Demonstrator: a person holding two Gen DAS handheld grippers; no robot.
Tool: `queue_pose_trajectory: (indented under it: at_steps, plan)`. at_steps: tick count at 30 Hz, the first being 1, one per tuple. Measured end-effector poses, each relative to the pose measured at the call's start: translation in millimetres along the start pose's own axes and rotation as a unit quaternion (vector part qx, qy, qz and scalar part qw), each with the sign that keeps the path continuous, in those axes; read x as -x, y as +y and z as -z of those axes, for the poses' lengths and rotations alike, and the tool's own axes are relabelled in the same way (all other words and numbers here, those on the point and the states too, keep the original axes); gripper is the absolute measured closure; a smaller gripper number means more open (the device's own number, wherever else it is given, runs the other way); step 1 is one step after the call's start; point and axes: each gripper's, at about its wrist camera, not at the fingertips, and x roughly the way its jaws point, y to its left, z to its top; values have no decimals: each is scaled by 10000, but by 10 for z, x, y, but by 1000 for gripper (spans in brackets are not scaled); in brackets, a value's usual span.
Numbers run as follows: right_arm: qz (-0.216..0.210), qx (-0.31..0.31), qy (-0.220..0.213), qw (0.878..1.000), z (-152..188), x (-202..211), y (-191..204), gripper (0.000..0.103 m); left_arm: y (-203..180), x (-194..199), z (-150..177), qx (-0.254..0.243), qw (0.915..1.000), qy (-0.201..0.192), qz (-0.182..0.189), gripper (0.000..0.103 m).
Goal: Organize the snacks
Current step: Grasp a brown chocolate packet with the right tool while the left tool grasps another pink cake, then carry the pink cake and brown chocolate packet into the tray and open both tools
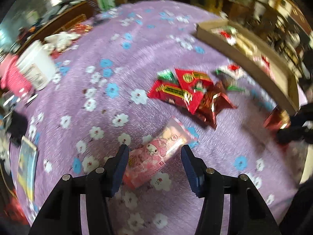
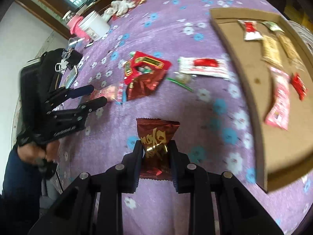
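My left gripper (image 1: 154, 148) is open just above a pink cartoon snack packet (image 1: 156, 154) that lies on the purple flowered cloth (image 1: 117, 68). Its fingers straddle the packet without touching it. It also shows in the right wrist view (image 2: 97, 95), over the same pink packet (image 2: 109, 92). My right gripper (image 2: 155, 144) is shut on a dark red snack packet (image 2: 156, 137) with gold print, held above the cloth. A pile of red packets (image 1: 185, 90) lies mid-table, also in the right wrist view (image 2: 144, 72). A white and red packet (image 2: 203, 66) lies beside it.
A shallow cardboard tray (image 2: 252, 101) at the right holds several snack packets; it also shows in the left wrist view (image 1: 244, 56). A white jar (image 1: 35, 68) and a pink item (image 1: 11, 74) stand at the far left. A blue book (image 1: 27, 170) lies at the left edge.
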Motion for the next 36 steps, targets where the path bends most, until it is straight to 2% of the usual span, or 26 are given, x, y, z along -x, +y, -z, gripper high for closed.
queue_pose_trajectory:
  at_steps: [1, 3, 6, 9, 11, 15, 18, 21, 29, 36]
  plan:
    - [17, -37, -20, 10000, 15, 24, -25, 78, -19, -62, -3, -155, 9998, 110, -15, 45]
    - [40, -118, -73, 9999, 47, 87, -83, 78, -48, -53, 1, -339, 9994, 29, 32, 45]
    - [80, -190, -132, 9997, 77, 149, -138, 78, -17, -67, 4, -227, 9997, 6, 115, 47]
    - [56, -223, -157, 9996, 82, 160, -156, 78, -30, -47, 25, -20, 9999, -37, 142, 72]
    - [37, -213, -152, 9996, 73, 147, -137, 78, -75, -24, 59, 89, 9999, -75, 13, 75]
    - [-22, -104, -124, 9999, 41, 86, -40, 78, -171, 59, 215, 655, 9978, -135, -24, 75]
    - [-89, 17, -116, 9999, 21, 49, 44, 78, -226, 183, 389, 1262, 9912, -240, 323, 75]
    - [-141, 146, -67, 9998, 4, -2, 120, 78, -315, 283, 522, 1587, 9850, -331, 592, 75]
    - [-338, 445, 10, 9984, 15, -54, 268, 78, -530, 427, 562, 1753, 9811, -432, 702, 75]
    - [-395, 418, -113, 9983, 27, 97, 96, 78, -763, 559, 375, 1599, 9827, -575, 737, 75]
